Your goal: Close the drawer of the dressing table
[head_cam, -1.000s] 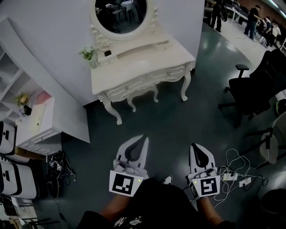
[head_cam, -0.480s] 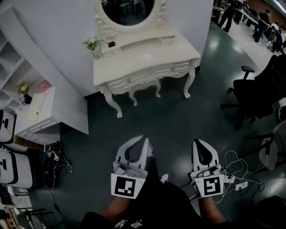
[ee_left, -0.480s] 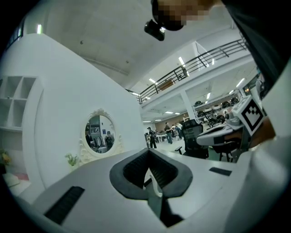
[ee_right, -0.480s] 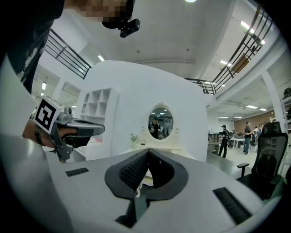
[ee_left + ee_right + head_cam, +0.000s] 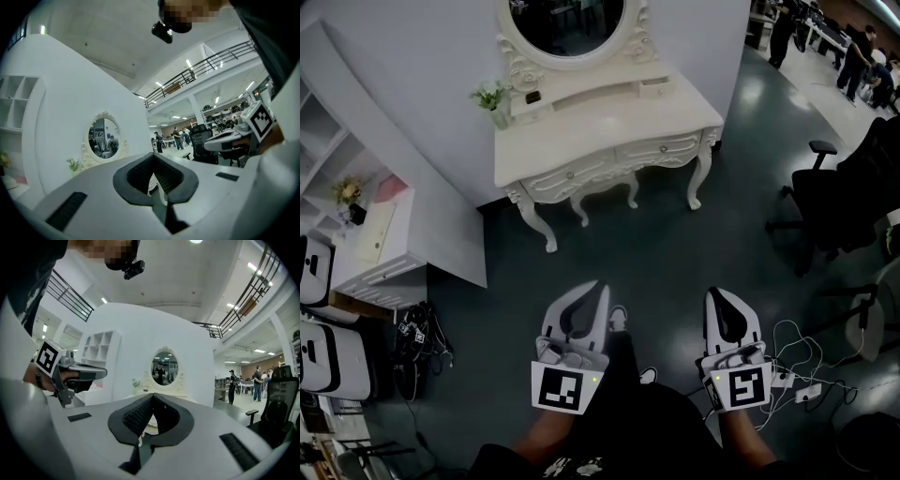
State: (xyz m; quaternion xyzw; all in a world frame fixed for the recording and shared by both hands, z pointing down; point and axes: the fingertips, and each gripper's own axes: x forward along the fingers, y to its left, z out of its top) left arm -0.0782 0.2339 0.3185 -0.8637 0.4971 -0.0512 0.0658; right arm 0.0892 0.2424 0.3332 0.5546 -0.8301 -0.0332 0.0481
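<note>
The white dressing table with its oval mirror stands against the wall, well ahead of me across the dark floor. A small drawer at the right end of its upper tier sticks out a little. The two wide front drawers look flush. My left gripper and right gripper are held side by side, level, pointing at the table and far short of it. Both are shut with nothing between the jaws. The mirror also shows far off in the left gripper view, and the mirror in the right gripper view.
A black office chair stands on the right. White shelving and a low cabinet line the left wall. Cables and a power strip lie on the floor by my right gripper. A small plant sits on the tabletop. People stand far off at the top right.
The head view has swung slightly, so the table sits a bit further right and higher. The right gripper has edged a little toward the table. Both jaws stay shut.
</note>
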